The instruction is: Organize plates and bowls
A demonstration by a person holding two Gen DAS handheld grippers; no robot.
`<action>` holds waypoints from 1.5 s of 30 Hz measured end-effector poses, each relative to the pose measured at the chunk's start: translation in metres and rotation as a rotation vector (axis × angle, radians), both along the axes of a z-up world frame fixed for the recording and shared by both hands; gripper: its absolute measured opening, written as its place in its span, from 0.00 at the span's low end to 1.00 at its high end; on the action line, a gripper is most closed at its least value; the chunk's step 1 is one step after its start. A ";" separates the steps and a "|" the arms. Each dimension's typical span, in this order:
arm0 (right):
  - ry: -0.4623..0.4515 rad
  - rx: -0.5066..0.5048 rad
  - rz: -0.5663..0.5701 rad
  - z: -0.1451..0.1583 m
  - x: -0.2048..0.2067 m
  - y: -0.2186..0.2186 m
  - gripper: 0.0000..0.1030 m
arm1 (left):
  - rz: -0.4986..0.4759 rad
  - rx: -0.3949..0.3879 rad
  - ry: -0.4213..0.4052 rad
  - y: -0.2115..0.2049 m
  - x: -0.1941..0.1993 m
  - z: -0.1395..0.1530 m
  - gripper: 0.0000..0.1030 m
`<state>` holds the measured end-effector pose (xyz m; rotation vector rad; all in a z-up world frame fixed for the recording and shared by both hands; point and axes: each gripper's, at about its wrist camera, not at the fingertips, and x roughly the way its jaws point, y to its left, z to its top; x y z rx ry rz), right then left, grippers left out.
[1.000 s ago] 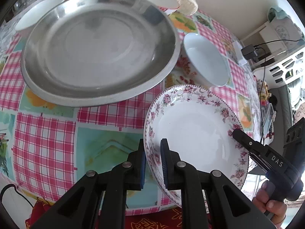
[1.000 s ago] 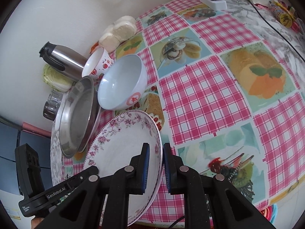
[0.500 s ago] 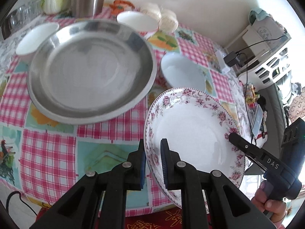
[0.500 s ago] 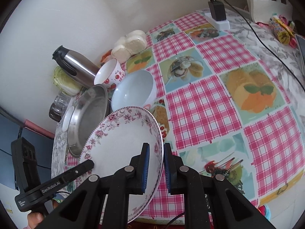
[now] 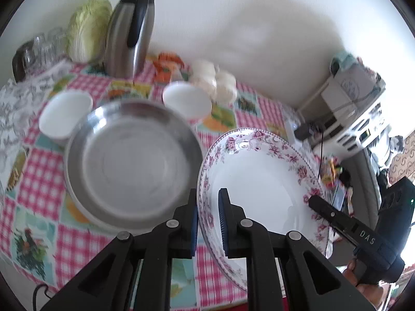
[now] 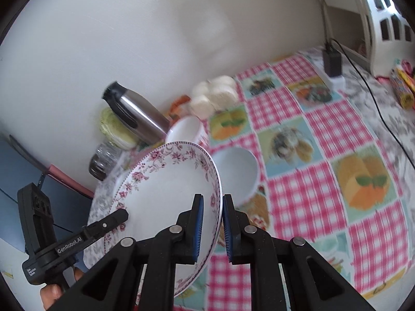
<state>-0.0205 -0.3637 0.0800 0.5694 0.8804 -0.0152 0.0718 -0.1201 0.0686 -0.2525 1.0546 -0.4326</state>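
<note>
Porcelain floral plate (image 5: 259,181) stays level because we clamp its rim at nine o'clock with our left gripper (image 5: 208,223) and at three with our right gripper (image 6: 212,229).

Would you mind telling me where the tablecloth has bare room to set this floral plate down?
The widest free patch is the checked cloth right of the white bowl, out to the black cable. It is crowded by the wall: steel pan, flask, small bowls, cabbage, glasses.
</note>
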 end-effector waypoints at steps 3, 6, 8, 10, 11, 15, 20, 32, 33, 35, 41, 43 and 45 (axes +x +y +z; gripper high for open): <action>-0.026 0.005 0.007 0.010 0.014 0.004 0.15 | 0.020 0.002 -0.036 0.001 0.012 0.012 0.14; -0.051 0.015 0.017 0.017 0.028 0.005 0.15 | 0.045 -0.019 -0.042 0.005 0.026 0.018 0.14; -0.068 0.024 0.026 0.021 0.038 0.005 0.15 | 0.056 -0.039 -0.034 0.007 0.035 0.018 0.14; -0.079 0.031 0.031 0.022 0.047 0.004 0.15 | 0.065 -0.058 -0.023 0.008 0.043 0.015 0.14; -0.081 0.033 0.032 0.023 0.051 0.004 0.15 | 0.072 -0.065 -0.015 0.009 0.048 0.013 0.14; -0.075 0.039 0.043 0.014 0.068 0.004 0.15 | 0.101 -0.065 -0.002 0.010 0.060 0.005 0.14; -0.036 0.060 0.069 -0.010 0.080 0.005 0.15 | 0.120 -0.042 0.026 0.014 0.069 -0.012 0.14; 0.050 0.101 0.109 -0.047 0.087 0.020 0.15 | 0.170 -0.071 0.121 0.039 0.072 -0.050 0.14; 0.056 0.105 0.113 -0.050 0.088 0.021 0.15 | 0.176 -0.071 0.128 0.043 0.072 -0.053 0.14; 0.070 0.105 0.119 -0.055 0.091 0.027 0.15 | 0.188 -0.078 0.145 0.049 0.074 -0.058 0.14; 0.093 0.108 0.147 -0.064 0.099 0.044 0.15 | 0.225 -0.093 0.169 0.070 0.078 -0.067 0.14; 0.099 0.109 0.156 -0.067 0.102 0.049 0.15 | 0.241 -0.102 0.176 0.078 0.079 -0.069 0.14; 0.106 0.108 0.170 -0.070 0.106 0.057 0.15 | 0.260 -0.112 0.181 0.087 0.080 -0.071 0.14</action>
